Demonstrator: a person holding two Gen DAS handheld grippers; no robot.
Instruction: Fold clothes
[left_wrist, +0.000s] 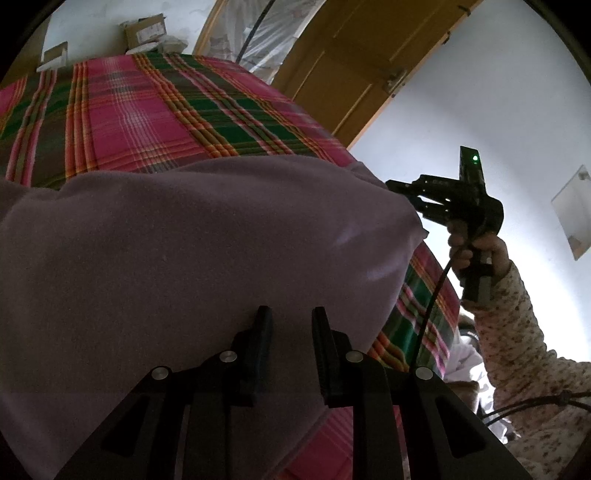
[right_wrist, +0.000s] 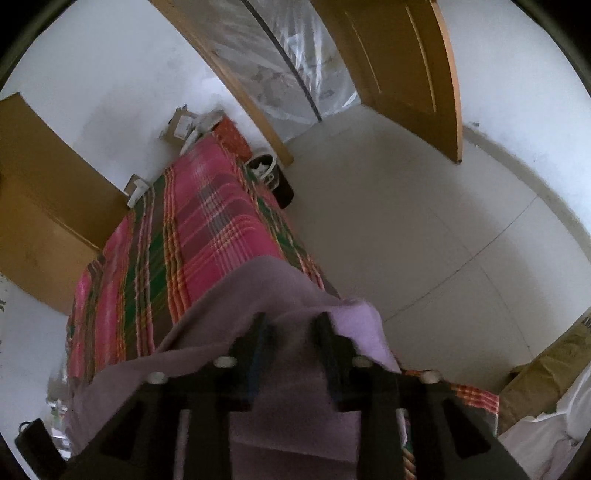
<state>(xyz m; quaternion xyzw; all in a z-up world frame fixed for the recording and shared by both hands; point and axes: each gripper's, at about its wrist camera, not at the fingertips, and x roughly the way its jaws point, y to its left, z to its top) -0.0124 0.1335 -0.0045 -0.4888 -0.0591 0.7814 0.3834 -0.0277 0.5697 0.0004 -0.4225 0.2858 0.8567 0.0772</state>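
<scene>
1. Where the plaid sheet (left_wrist: 155, 110) covers the bed, we see a lilac fleece garment (left_wrist: 192, 243) spread over its near end, with one corner hanging past the bed's edge in the right wrist view.
2. Our left gripper (left_wrist: 291, 325) sits over the near part of the garment; its two black fingers (left_wrist: 260, 343) stand apart with purple cloth showing between them, so we read it as open and not pinching anything.
3. Our right gripper (right_wrist: 291, 328) points along the bed from above the garment; its fingers are also parted with cloth behind the gap, and we see nothing clamped.
4. From the left wrist view, the right gripper appears at the garment's far right corner, held up by a hand (left_wrist: 476, 254) in a speckled sleeve (left_wrist: 517, 332); whether its tips touch the cloth there we cannot tell.
5. Cardboard boxes (left_wrist: 144, 31) stand against the wall beyond the far end of the bed; their contents are hidden from us.
6. A round basket (right_wrist: 264, 168) sits on the floor beside the bed's far corner, with something white and dark in it that we cannot make out.
7. Another brown box (right_wrist: 543, 376) lies at the right edge of the right wrist view, next to white bundled fabric (right_wrist: 546, 439).
8. A wooden door (right_wrist: 402, 70) stands open past the bed.
</scene>
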